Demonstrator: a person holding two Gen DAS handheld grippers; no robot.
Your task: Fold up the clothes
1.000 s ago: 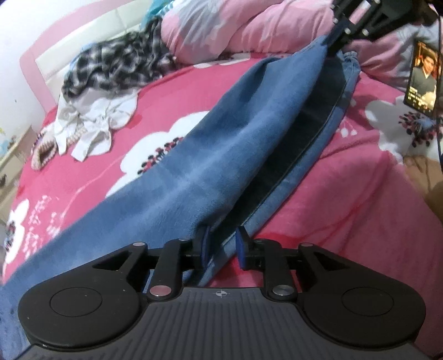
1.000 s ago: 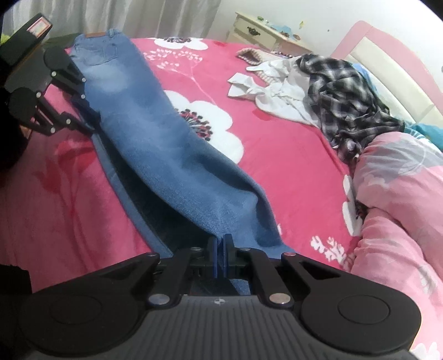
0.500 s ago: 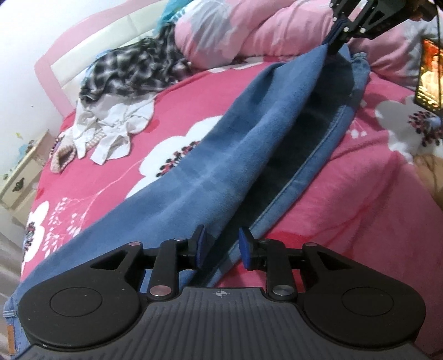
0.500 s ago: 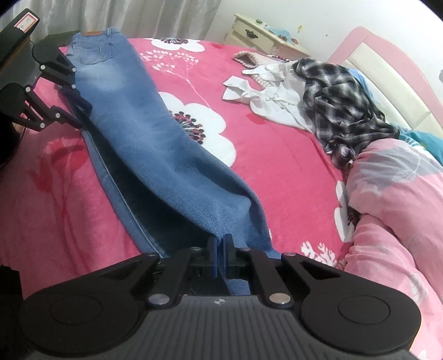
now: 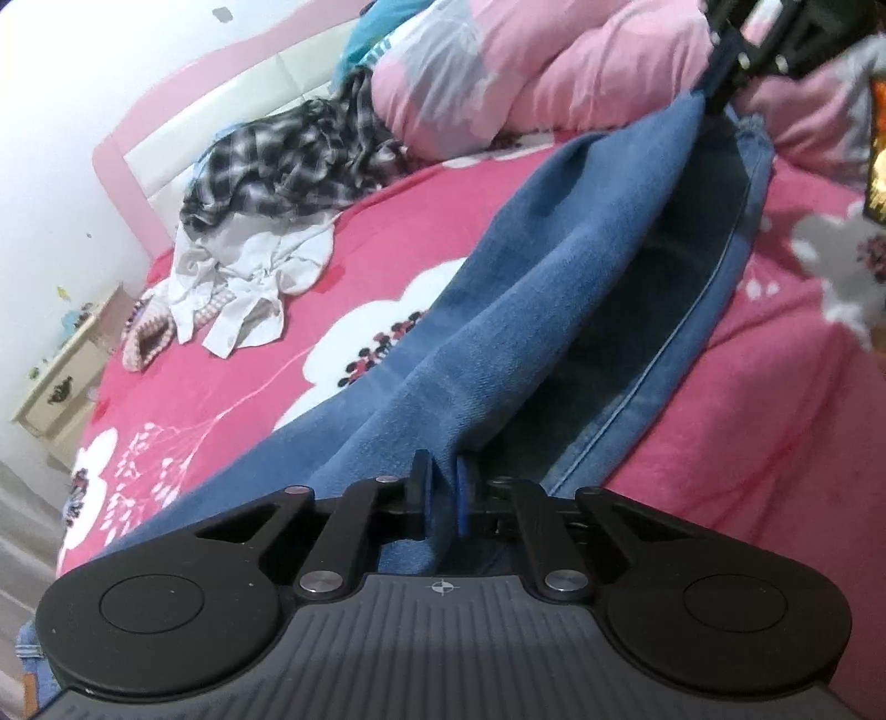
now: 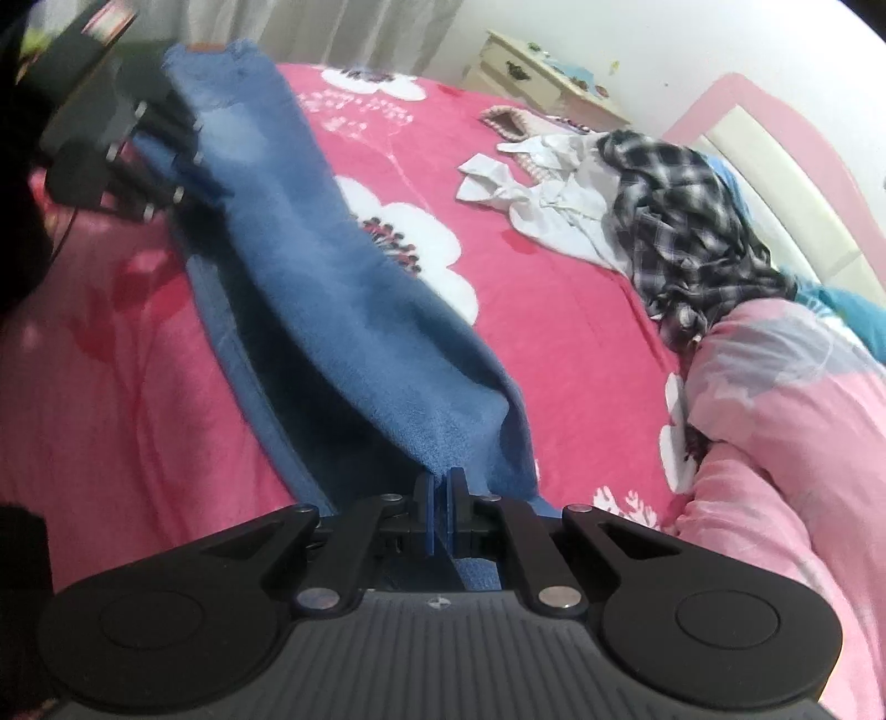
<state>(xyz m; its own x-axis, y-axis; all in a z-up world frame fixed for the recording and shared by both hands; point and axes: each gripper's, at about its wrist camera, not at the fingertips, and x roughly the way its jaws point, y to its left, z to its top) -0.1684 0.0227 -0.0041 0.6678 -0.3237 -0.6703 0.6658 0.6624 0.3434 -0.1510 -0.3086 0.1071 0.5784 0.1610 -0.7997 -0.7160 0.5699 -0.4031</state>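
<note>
Blue jeans (image 5: 498, 310) lie lengthwise on the pink flowered bedspread (image 5: 232, 387), with one leg lifted over the other. My left gripper (image 5: 443, 484) is closing its jaws, and its blue pads (image 5: 422, 487) pinch a fold of denim near the waist end. In the right wrist view my right gripper (image 6: 441, 498) is shut on the hem end of the upper leg of the jeans (image 6: 310, 266). That leg hangs stretched between the two grippers. The right gripper (image 5: 736, 50) shows at the far hem, and the left gripper (image 6: 160, 166) shows beside the waistband.
A plaid shirt (image 5: 288, 160) and a white shirt (image 5: 243, 277) are heaped near the headboard (image 5: 183, 133). A pink duvet (image 6: 786, 421) is bunched beside the hems. A cream nightstand (image 5: 61, 382) stands past the bed. A lit screen (image 5: 875, 160) is at the right edge.
The left jaws, apart around the denim fold before, have come together on it. The view has tilted a little. The right gripper has kept its hold on the hem.
</note>
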